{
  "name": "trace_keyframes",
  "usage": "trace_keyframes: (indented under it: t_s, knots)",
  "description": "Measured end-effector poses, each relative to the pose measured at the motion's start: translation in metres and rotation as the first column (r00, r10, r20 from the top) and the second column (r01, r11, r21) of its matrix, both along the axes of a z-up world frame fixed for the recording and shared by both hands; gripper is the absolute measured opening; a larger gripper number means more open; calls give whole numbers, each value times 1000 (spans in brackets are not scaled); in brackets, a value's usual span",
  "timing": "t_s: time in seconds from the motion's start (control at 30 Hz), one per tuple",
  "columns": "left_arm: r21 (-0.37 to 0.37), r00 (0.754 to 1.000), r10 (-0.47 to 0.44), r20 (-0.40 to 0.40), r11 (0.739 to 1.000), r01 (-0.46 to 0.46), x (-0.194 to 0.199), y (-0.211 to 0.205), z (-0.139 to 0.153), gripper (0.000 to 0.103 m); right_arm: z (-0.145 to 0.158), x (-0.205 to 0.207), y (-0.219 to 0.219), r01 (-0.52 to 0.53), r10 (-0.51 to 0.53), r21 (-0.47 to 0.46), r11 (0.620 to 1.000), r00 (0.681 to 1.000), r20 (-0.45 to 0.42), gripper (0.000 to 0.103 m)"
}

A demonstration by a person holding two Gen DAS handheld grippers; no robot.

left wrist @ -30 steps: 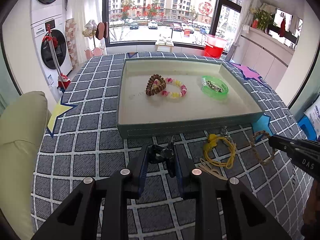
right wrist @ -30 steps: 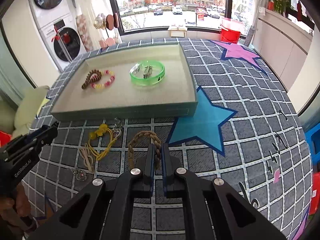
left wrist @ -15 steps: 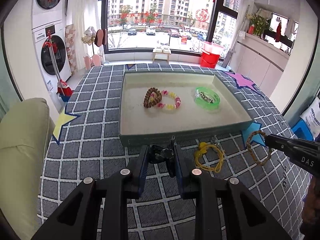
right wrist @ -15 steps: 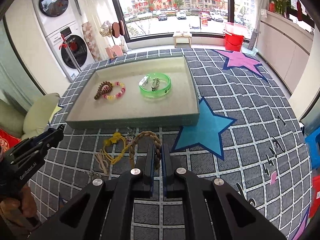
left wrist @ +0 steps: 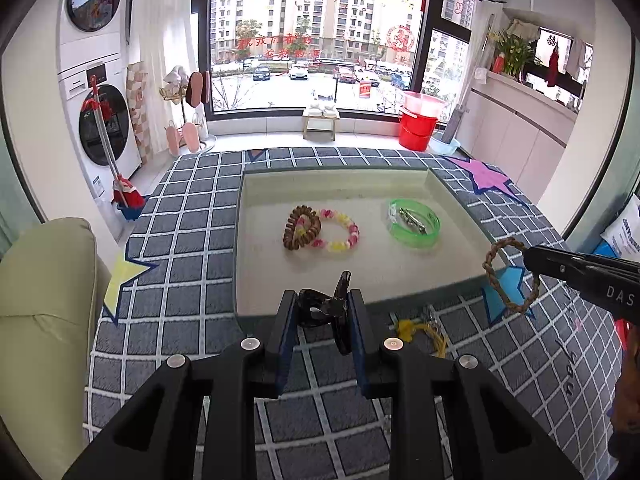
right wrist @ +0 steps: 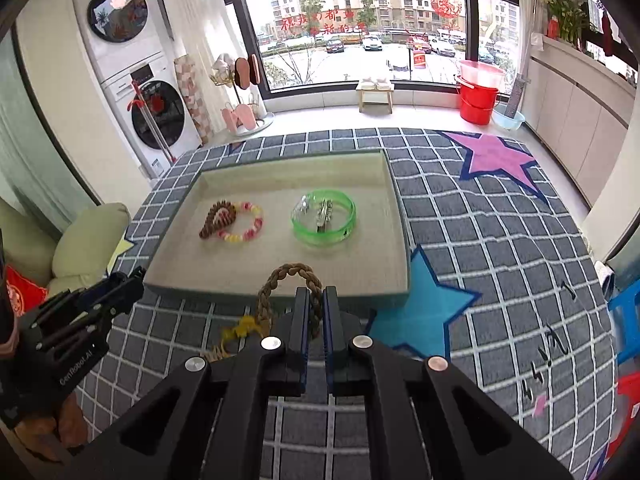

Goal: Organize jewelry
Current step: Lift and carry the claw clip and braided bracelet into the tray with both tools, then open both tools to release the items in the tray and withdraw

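Note:
My left gripper (left wrist: 323, 307) is shut on a black hair clip (left wrist: 326, 310), held in the air over the near edge of the shallow grey tray (left wrist: 460, 204). My right gripper (right wrist: 316, 306) is shut on a brown braided ring (right wrist: 289, 280), lifted just before the tray's near wall (right wrist: 276, 294); the ring also shows in the left wrist view (left wrist: 508, 276). In the tray lie a brown bead bracelet (left wrist: 301, 227), a pink-yellow bead bracelet (left wrist: 340, 232) and a green bangle (left wrist: 414, 227) with a metal clip inside.
A yellow cord (left wrist: 424, 330) and small trinkets lie on the checked carpet (left wrist: 192, 216) in front of the tray. A cream cushion (left wrist: 44, 300) sits at the left. A washer, a red bucket (left wrist: 418, 128) and a stool stand by the window.
Both grippers have risen from the carpet, each carrying its item, and moved toward the tray. The braided ring has left the carpet.

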State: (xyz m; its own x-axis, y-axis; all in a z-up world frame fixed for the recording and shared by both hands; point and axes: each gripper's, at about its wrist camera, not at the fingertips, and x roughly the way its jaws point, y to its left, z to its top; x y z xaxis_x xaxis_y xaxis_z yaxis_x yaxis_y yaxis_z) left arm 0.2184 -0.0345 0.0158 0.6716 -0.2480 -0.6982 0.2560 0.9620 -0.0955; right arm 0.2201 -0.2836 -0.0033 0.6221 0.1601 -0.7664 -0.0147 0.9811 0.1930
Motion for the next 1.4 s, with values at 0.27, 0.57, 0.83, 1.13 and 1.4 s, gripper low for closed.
trace_keyframes:
  t_s: [0.27, 0.57, 0.83, 1.13, 1.4]
  knots:
    - [-18, 1000, 12, -8, 1000, -12, 22, -2, -2, 40, -5, 28, -4, 14, -14, 15, 1000, 1000, -5, 7]
    - [-15, 1000, 23, -13, 1000, -23, 56, -10, -4, 40, -20, 62, -4, 20, -20, 25, 999, 999, -26, 7]
    - [39, 998, 30, -50, 999, -28, 91, -23, -23, 40, -46, 92, -10, 58, -53, 58, 997, 996, -74, 7]
    - [132, 992, 47, -115, 991, -32, 112, -34, -52, 40, -72, 104, -21, 98, -90, 62, 993, 989, -117, 7]
    - [197, 991, 55, -124, 980, -30, 113, -40, -63, 40, -83, 105, -23, 106, -95, 67, 992, 984, -153, 7]
